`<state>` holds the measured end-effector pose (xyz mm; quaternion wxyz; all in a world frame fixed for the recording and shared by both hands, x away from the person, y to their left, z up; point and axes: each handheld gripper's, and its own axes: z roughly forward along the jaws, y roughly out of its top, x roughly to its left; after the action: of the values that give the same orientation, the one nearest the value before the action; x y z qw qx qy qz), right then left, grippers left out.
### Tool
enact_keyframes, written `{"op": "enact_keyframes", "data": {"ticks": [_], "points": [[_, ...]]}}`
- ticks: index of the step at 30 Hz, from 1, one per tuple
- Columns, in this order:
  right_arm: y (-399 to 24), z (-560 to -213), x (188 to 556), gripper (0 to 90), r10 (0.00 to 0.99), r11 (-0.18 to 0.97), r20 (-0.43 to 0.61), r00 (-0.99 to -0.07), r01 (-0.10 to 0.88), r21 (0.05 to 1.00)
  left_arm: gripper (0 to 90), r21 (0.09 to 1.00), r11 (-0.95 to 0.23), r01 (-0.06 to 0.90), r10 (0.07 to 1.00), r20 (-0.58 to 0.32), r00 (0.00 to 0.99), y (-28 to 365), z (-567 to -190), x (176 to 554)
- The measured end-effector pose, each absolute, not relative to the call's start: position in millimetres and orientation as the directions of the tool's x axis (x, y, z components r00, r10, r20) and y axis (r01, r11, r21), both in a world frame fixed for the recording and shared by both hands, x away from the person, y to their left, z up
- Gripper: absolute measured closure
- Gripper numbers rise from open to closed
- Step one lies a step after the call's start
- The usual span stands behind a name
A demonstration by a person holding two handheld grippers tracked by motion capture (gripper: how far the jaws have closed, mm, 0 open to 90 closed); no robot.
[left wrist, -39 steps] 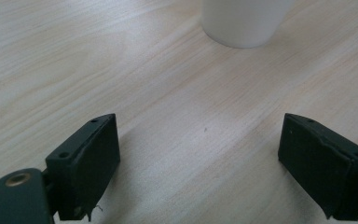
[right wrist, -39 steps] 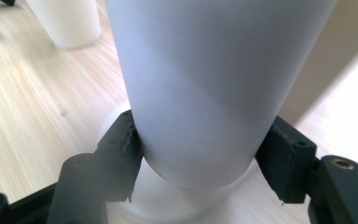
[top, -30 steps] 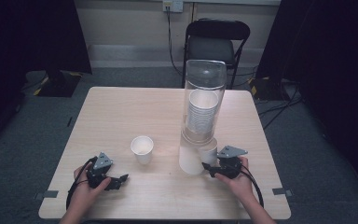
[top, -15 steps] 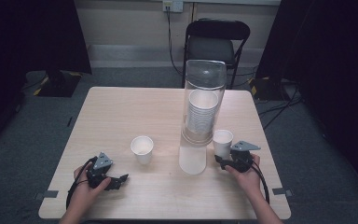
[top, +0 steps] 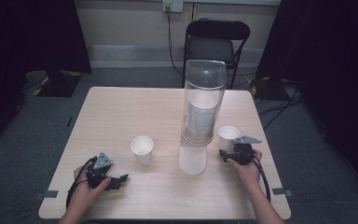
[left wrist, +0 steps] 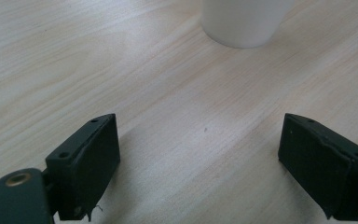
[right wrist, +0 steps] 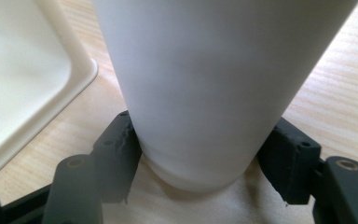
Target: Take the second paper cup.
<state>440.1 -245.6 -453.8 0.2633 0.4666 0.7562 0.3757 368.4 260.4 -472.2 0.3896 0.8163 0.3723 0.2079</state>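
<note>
The right gripper (top: pixel 229 151) is standing near the desk's (top: pixel 121 112) right edge with a white paper cup (top: pixel 228 136) between its fingers (right wrist: pixel 116 154). The jaws have just been opening, though the pads are sitting against the cup's lower wall. The cup is standing upright just right of the clear cup dispenser (top: pixel 200 116). The left gripper (top: pixel 121 179) is resting near the front left corner, fingers (left wrist: pixel 86 161) spread wide and empty. A second paper cup (top: pixel 142 149) is standing beyond it.
</note>
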Motion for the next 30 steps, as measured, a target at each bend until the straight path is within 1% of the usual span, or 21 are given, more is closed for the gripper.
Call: {"op": "enact_keyframes", "data": {"ticks": [1,6,7,8,9,12,18,20,22,23,26,30], "points": [[-247.6,-453.6,439.3,26.1,0.909,0.268,-0.038,-0.415,0.512,0.816,12.1,0.791,-0.419,0.446,0.769,0.049,0.637,260.4,-472.2,368.4],[-250.7,-454.4,436.7,23.6,0.913,0.281,-0.053,-0.406,0.527,0.802,12.1,0.791,-0.419,0.446,0.77,0.049,0.637,260.4,-472.2,368.4],[-252.2,-454.3,434.4,20.4,0.913,0.284,-0.056,-0.403,0.532,0.798,12.0,0.791,-0.419,0.446,0.769,0.049,0.637,260.4,-472.2,368.4],[-252.2,-454.3,434.4,20.4,0.913,0.284,-0.056,-0.403,0.532,0.798,12.1,0.791,-0.419,0.446,0.769,0.049,0.637,260.4,-472.2,368.4],[-252.8,-454.4,433.5,18.5,0.913,0.288,-0.06,-0.403,0.534,0.795,12.1,0.791,-0.418,0.446,0.77,0.049,0.636,260.4,-472.2,368.4],[-258.1,-454.8,426.5,20.4,0.911,0.286,-0.061,-0.408,0.519,0.806,12.1,0.791,-0.418,0.446,0.77,0.048,0.636,260.3,-472.2,368.4],[-272.9,-453.3,410.2,16.8,0.911,0.274,-0.056,-0.408,0.5,0.822,12.0,0.791,-0.418,0.446,0.77,0.049,0.636,260.3,-472.2,368.4],[-278.3,-452.2,399.4,14.3,0.908,0.273,-0.047,-0.416,0.503,0.82,12.1,0.791,-0.418,0.446,0.77,0.048,0.636,260.3,-472.2,368.3],[-278.7,-452.2,395.4,14.4,0.906,0.286,-0.061,-0.418,0.499,0.818,12.1,0.791,-0.419,0.446,0.77,0.049,0.637,260.4,-472.2,368.4],[-279.5,-453.4,386.8,14.2,0.891,0.311,-0.073,-0.448,0.486,0.817,12.0,0.791,-0.419,0.446,0.77,0.048,0.636,260.3,-472.2,368.4],[-279.6,-455.4,379.7,14.3,0.885,0.311,-0.059,-0.462,0.492,0.813,12.1,0.791,-0.418,0.446,0.77,0.049,0.636,260.3,-472.2,368.4],[-278.7,-457.2,366.7,14.2,0.861,0.352,-0.077,-0.503,0.479,0.804,12.1,0.791,-0.419,0.446,0.77,0.049,0.636,260.3,-472.2,368.3]]}}
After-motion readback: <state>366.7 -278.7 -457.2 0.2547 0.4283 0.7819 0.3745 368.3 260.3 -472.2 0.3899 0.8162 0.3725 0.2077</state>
